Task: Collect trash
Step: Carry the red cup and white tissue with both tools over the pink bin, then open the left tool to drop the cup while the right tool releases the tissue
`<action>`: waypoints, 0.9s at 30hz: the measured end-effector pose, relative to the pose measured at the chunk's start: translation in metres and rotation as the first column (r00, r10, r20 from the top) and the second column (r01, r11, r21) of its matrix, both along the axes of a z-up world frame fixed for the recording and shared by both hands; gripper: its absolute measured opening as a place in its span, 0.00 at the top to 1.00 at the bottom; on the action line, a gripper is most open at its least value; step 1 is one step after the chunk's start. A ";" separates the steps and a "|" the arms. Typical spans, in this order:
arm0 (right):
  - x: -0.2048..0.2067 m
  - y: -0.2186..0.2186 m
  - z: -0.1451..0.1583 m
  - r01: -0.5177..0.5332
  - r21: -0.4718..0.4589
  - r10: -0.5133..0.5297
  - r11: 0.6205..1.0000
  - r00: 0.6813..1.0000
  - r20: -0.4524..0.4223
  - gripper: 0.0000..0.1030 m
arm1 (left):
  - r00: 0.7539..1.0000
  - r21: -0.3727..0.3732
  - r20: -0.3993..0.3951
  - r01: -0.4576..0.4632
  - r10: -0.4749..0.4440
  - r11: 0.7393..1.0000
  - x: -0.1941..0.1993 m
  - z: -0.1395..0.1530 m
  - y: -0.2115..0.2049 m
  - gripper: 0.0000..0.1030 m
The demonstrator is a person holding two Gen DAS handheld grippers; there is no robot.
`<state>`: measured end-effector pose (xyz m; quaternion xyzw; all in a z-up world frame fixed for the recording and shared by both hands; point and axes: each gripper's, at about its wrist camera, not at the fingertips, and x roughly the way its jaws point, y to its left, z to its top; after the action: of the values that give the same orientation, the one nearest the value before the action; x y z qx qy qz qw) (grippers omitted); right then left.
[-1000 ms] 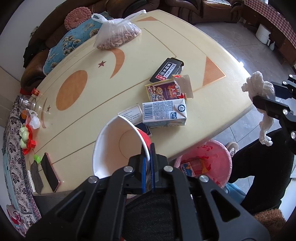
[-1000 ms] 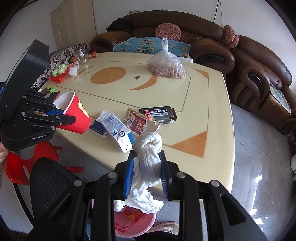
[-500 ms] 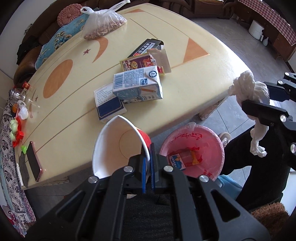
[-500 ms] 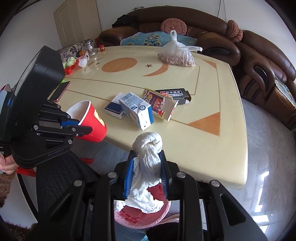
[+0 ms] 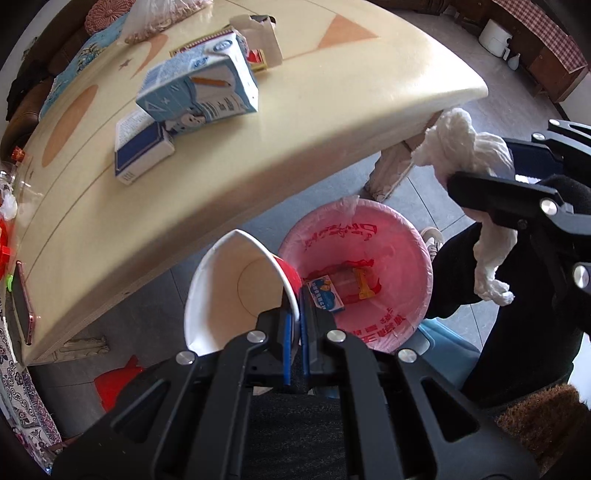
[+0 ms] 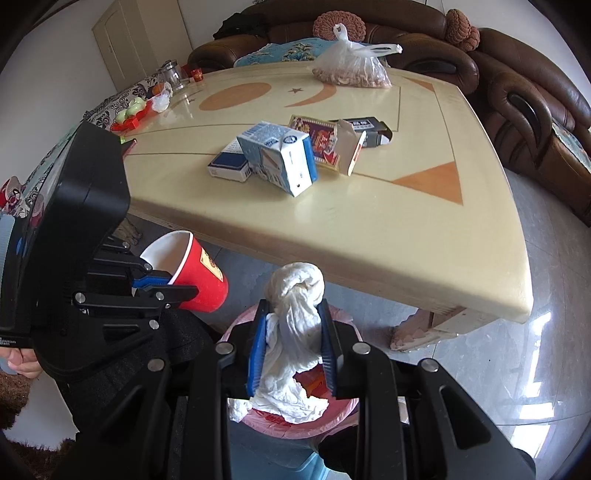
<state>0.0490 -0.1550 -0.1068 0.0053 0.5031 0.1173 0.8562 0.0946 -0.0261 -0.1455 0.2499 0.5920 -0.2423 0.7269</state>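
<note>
Disposal step, judged near release. Pink-lined bin sits on the floor beside the desk. Left claw is clamped on the red paper cup rim, near the bin's edge. Right claw pinches the white tissue wad directly above the bin. Next: shift cup over the opening, part both claws.

We see a cream bench patterned with orange shapes, and behind it a brown sofa with a round pink cushion. A knotted clear bag of nuts sits at the bench's far end, a glass jar near its far left corner, and a phone lies at the left edge
</note>
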 end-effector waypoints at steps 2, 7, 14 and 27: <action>-0.001 -0.001 -0.011 0.010 0.006 -0.010 1.000 1.000 -0.017 0.75 | 1.000 -0.005 -0.024 0.009 -0.009 1.000 -0.005 -0.013 -0.002 0.95; -0.005 -0.004 -0.041 0.040 0.027 -0.038 0.999 0.997 -0.065 0.75 | 0.996 0.003 -0.086 0.024 -0.024 1.000 -0.017 -0.049 -0.011 0.95; -0.010 -0.008 -0.093 0.088 0.045 -0.081 0.995 0.985 -0.153 0.75 | 0.986 0.022 -0.164 0.030 -0.026 0.999 -0.025 -0.096 -0.022 0.95; 0.007 -0.023 -0.183 0.174 0.069 -0.144 0.982 0.939 -0.312 0.75 | 0.909 0.012 -0.395 -0.136 0.130 0.991 -0.008 -0.184 -0.014 0.95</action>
<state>0.0557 -0.1780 -0.2903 0.1051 0.6211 0.0694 0.7735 0.0861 -0.0406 -0.3299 0.1492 0.7400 -0.2422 0.6095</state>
